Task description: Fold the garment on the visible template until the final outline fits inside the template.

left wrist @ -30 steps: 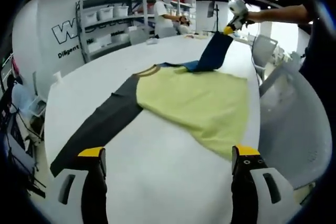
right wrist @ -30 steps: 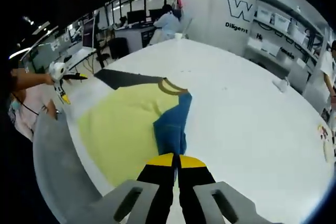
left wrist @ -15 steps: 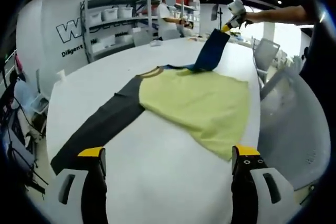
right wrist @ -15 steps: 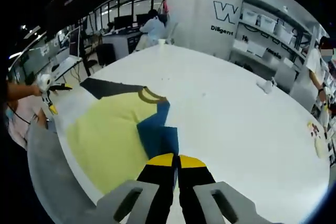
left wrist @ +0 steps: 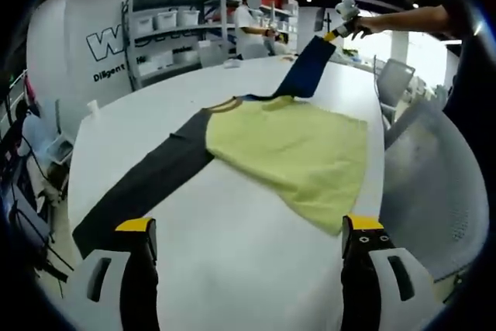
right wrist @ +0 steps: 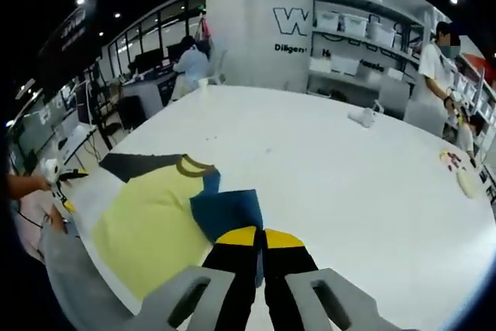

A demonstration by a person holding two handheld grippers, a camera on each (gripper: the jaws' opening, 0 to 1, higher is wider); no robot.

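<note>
Right gripper clamps the blue sleeve above the table, left gripper gaping wide and empty.

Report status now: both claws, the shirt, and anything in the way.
Left claw open, above the table. Right claw shut on blue sleeve, lifted. Shirt flat, black sleeve stretched out. Nothing on the shirt.

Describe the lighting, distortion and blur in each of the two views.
Left gripper view: fisheye bends the white table edge and shelving; even overhead light, soft shadows under the yellow shirt body; the far right gripper holding the blue sleeve looks slightly soft. Right gripper view: strong barrel curve, ceiling spots bright, table evenly lit without harsh glare; the close right gripper is blurred.
</note>
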